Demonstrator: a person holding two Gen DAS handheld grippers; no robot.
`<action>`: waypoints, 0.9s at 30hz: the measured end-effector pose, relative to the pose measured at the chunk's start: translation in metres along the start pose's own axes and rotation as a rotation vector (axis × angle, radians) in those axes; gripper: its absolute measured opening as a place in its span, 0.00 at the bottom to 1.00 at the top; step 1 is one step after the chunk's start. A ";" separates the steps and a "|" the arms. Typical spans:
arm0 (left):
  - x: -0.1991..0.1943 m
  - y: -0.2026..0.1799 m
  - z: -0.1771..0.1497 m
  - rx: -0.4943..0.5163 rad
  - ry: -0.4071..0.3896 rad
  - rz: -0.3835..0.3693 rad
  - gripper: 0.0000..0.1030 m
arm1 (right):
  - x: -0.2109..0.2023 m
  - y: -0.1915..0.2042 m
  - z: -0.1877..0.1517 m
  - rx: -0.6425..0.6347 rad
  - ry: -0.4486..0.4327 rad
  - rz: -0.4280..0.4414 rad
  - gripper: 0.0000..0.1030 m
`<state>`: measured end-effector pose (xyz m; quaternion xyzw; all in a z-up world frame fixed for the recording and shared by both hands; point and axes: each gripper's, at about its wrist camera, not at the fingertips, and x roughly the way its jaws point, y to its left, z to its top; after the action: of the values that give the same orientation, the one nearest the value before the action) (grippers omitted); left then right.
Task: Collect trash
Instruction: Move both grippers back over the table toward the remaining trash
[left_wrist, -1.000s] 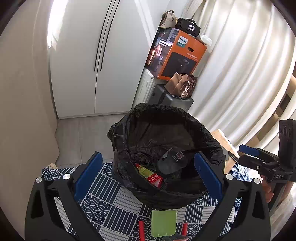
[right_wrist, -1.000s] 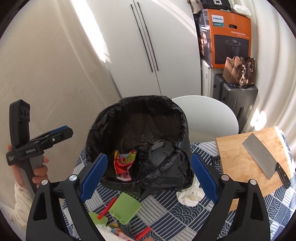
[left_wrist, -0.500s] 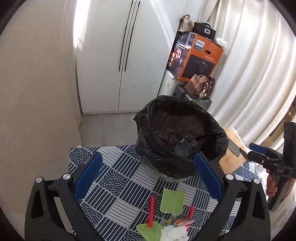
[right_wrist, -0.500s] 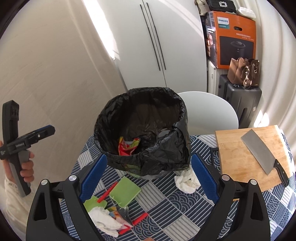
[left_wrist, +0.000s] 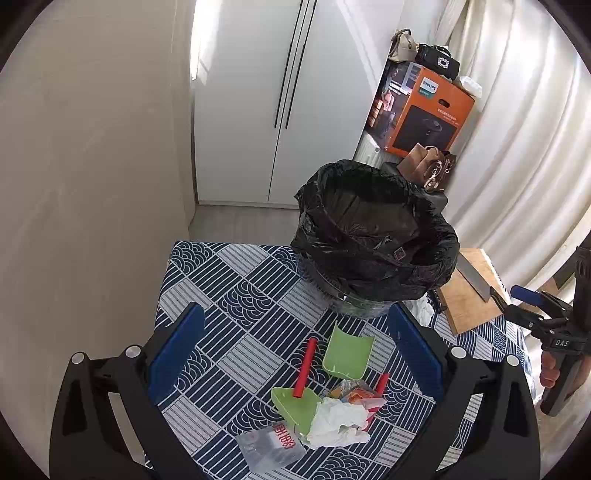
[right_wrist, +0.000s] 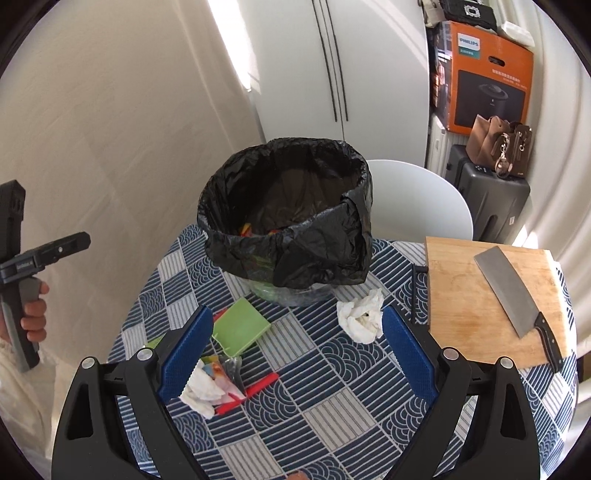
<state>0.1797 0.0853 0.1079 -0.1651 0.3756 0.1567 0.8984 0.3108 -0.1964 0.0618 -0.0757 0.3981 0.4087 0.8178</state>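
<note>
Trash (left_wrist: 334, 408) lies heaped on the patterned tablecloth (left_wrist: 236, 295) just in front of the black-lined bin (left_wrist: 373, 236), likely gathered there for short drops: green plastic pieces, red sticks, crumpled tissue, bright wrappers. Another tissue wad (right_wrist: 361, 315) sits near the cutting board (right_wrist: 465, 284). Left gripper (left_wrist: 295, 360) and right gripper (right_wrist: 295, 350) both hang above, spread wide and empty.
</note>
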 end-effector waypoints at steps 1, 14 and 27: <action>-0.001 0.001 -0.005 -0.008 0.003 0.013 0.94 | -0.002 0.000 -0.003 -0.005 0.002 0.007 0.86; -0.039 -0.004 -0.063 -0.113 0.025 0.113 0.94 | -0.009 -0.001 -0.034 -0.107 0.036 0.077 0.86; -0.039 0.006 -0.122 -0.187 0.076 0.144 0.94 | 0.004 -0.014 -0.068 -0.148 0.097 0.086 0.86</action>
<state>0.0749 0.0342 0.0546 -0.2264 0.4038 0.2488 0.8508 0.2822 -0.2340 0.0105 -0.1382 0.4090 0.4676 0.7713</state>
